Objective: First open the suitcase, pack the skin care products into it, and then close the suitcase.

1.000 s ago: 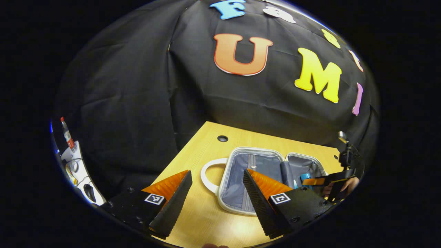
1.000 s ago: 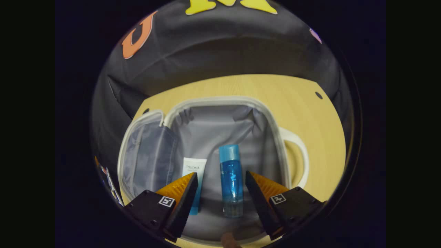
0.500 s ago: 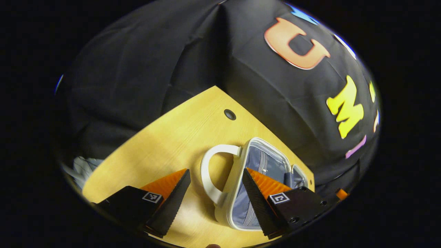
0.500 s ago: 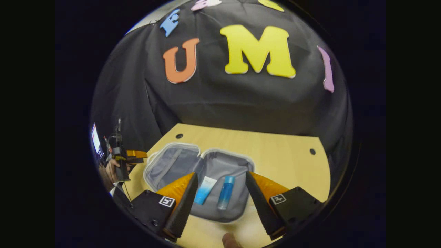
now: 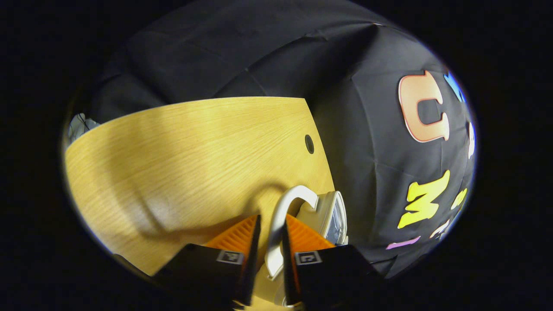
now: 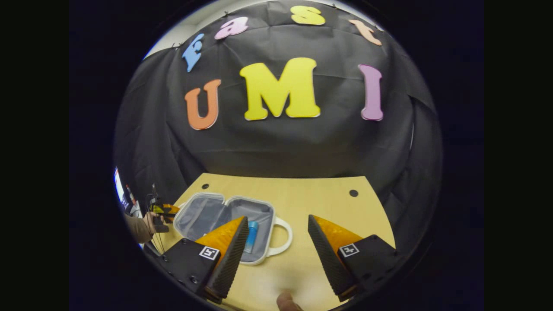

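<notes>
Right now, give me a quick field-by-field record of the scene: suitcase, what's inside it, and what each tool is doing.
suitcase: open, lying flat on the wooden table
contents: blue bottle in the half nearer the right tool; other contents hidden
left tool: closed around a white handle of the suitcase
right tool: open, holding nothing, held above the table beside the suitcase
lid: not yet closed

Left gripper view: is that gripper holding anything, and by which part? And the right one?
The left gripper is closed on the suitcase by its white handle, one finger each side. The right gripper is open, holding nothing.
</notes>
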### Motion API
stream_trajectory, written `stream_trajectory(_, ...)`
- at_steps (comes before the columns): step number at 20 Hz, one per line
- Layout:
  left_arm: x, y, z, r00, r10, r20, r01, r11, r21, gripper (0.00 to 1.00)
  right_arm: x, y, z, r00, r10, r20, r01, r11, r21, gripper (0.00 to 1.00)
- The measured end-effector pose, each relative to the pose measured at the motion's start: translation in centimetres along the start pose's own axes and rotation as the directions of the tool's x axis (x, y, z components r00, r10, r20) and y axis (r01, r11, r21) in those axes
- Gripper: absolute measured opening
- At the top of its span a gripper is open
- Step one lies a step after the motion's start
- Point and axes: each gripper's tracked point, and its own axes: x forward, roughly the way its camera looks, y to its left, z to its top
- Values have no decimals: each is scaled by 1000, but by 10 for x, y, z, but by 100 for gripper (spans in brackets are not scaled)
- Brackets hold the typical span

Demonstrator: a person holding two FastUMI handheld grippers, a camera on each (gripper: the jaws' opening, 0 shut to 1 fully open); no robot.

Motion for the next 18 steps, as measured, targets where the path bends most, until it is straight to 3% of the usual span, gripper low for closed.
stream_trajectory(3, -5, -7, -4, 999, -26, -26, 27, 1000, 4, 12, -16, -27, 0, 999, -52, 10, 51, 996, 77, 77)
stream_trajectory(4, -9, -14, -2, 999, -32, -18, 33, 999, 19, 12, -22, -34, 1, 998, -60, 17, 58, 994, 91, 82)
stream_trajectory(5, -11, -16, 0, 1000, -20, -9, 20, 999, 42, 17, -24, -37, 3, 998, -65, 27, 62, 994, 96, 78)
stream_trajectory(6, -15, -22, 0, 1000, -10, -3, 10, 997, 73, 8, -28, -42, 4, 997, -74, 37, 71, 994, 88, 78)
stream_trajectory(7, -19, -30, 2, 1000, 0, 5, 0, 994, 112, 7, -32, -42, 5, 996, -72, 50, 68, 994, 80, 81)
stream_trajectory(8, -25, -43, 4, 1000, 7, 20, -10, 987, 163, 7, -35, -41, 7, 996, -68, 62, 63, 995, 79, 77)
stream_trajectory(11, -48, -89, 8, 998, -22, 56, 3, 949, 314, 5, -42, -42, 6, 996, -48, 73, 42, 996, 84, 82)
stream_trajectory(16, -86, -183, -11, 988, -126, 86, 76, 897, 436, 5, -47, -52, 17, 994, 4, 110, -12, 997, 73, 78)
stream_trajectory(18, -97, -213, -30, 983, -161, 85, 100, 870, 483, 5, -49, -59, 22, 992, 30, 124, -36, 998, 50, 82)
